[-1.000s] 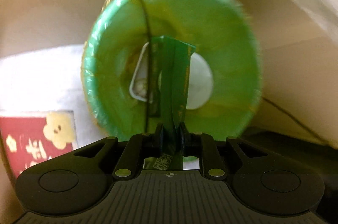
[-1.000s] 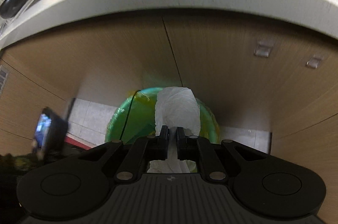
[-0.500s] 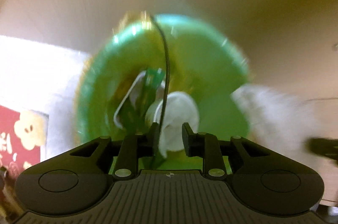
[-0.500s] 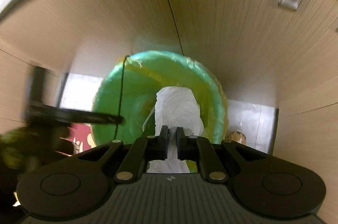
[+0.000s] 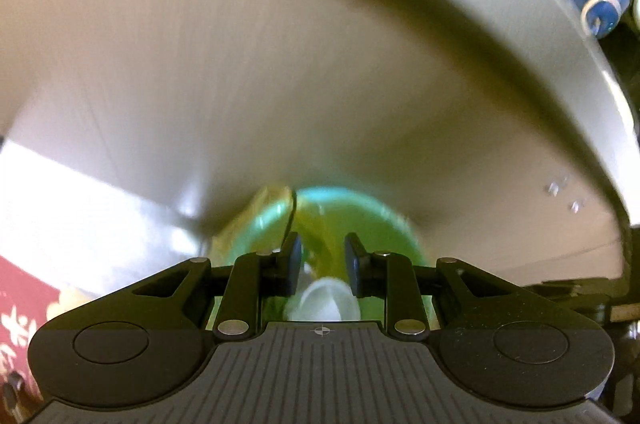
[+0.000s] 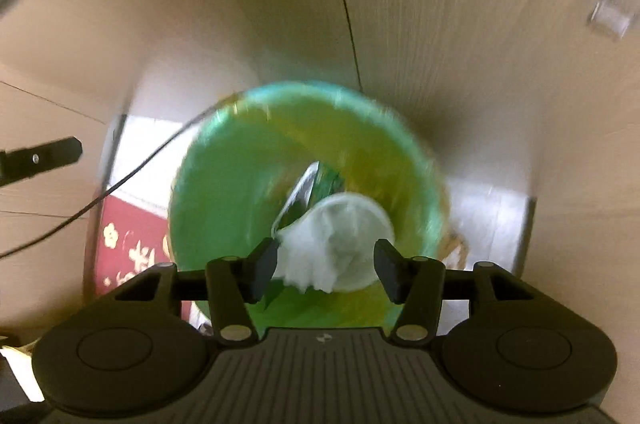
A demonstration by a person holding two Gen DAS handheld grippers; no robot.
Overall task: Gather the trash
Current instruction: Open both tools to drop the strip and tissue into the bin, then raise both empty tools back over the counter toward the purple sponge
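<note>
Over the green-lined bin: both grippers released.
Right gripper jaws spread above the white tissue, which lies inside beside a green wrapper; left gripper empty, jaws parted, likely finished dropping.

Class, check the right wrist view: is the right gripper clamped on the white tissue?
No: the right gripper stands open, its fingers apart, and the white tissue lies loose in the green-lined bin beyond them.

Pale tiled floor carries green-lined trash bin, base hidden; red mat with gold print flat just left of bin.
</note>
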